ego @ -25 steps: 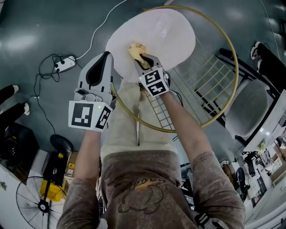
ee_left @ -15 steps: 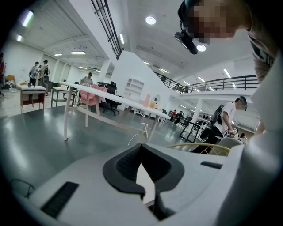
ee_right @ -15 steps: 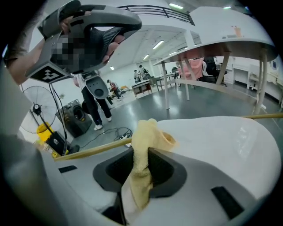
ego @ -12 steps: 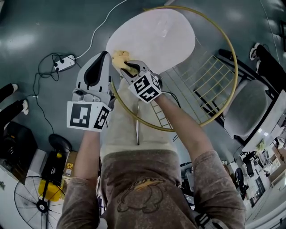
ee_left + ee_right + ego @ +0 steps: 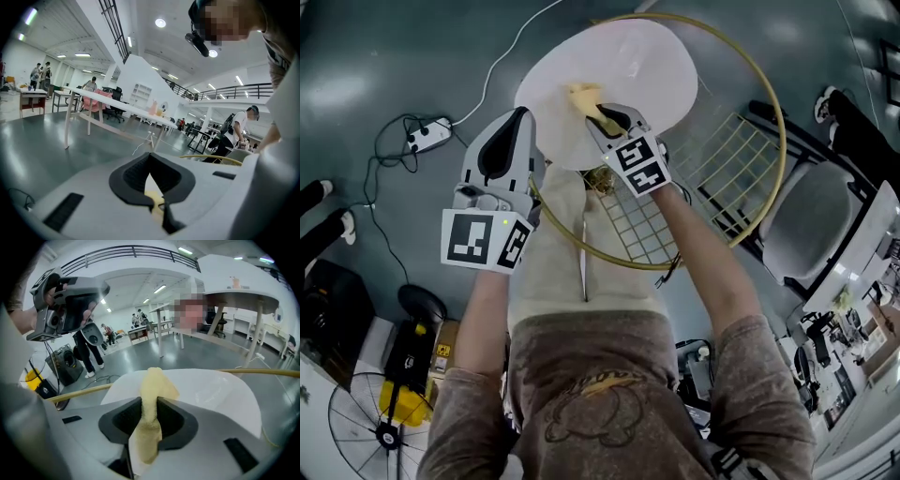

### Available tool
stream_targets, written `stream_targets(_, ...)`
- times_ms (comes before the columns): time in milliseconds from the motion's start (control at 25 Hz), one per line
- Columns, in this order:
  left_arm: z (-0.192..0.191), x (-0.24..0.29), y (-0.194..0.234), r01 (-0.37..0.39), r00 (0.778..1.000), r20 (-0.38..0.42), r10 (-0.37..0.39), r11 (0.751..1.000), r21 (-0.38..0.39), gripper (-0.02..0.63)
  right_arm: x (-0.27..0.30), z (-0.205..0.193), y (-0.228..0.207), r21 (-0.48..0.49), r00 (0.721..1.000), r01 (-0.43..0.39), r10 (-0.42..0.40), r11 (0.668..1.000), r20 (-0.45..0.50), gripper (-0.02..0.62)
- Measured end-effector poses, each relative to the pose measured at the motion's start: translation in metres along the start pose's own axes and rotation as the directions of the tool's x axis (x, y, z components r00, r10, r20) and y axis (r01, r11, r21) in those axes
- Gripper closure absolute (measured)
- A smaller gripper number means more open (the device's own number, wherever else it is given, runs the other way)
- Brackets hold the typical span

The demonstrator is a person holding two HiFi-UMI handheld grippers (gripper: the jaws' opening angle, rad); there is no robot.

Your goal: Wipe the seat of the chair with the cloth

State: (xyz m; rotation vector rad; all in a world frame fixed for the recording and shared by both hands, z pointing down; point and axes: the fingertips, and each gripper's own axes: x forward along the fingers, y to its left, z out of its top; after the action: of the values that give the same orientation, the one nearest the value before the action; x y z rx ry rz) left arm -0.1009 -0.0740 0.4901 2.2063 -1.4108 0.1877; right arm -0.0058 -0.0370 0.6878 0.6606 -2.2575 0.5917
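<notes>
Underfoot, a wide grey floor (image 5: 375, 56). Straight ahead on it, a chair with a pale, rounded seat (image 5: 647, 66), ringed by a thin gold hoop (image 5: 778, 141), with a gold wire grid (image 5: 731, 159) inside the hoop to the right of and nearer than the seat. At the seat's near left rim, the left tongs (image 5: 523, 114), held just outside the edge and apart from the cloth; tips closed together (image 5: 150, 157), nothing gripped between them. Just to the right, over the near part of the seat, the right tongs (image 5: 605, 117), clamped tight (image 5: 150, 401) on a yellow cloth (image 5: 584, 94). Cloth pinched in a narrow fold between the dark pads, free end (image 5: 157, 385) bunched beyond the tips and set on the seat's near left part. Off to the left on the floor, well apart from the chair, a small white power strip (image 5: 431, 133) with trailing cables.
</notes>
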Motion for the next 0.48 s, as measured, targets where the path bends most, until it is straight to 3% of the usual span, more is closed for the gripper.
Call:
stream_targets(240, 0.006, 0.01, -0.014, 0.047, 0.999, 0.001, -0.047, 0.999, 0.015, 0.597, -0.044, -0.01, -0.082, 0.034, 0.983, 0.181, -0.181, 0.983, -0.016, 0.482)
stream_targets(400, 0.008, 0.017, -0.018, 0.065, 0.998, 0.0, -0.065, 0.998, 0.026, 0.597, -0.078, -0.019, -0.14, 0.083, 0.943, 0.332, -0.332, 0.94, -0.021, 0.482)
stream_targets(480, 0.007, 0.019, -0.02, 0.078, 0.997, -0.006, -0.078, 0.996, 0.032, 0.597, -0.089, -0.026, -0.157, 0.056, 0.925, 0.378, -0.376, 0.924, -0.047, 0.482)
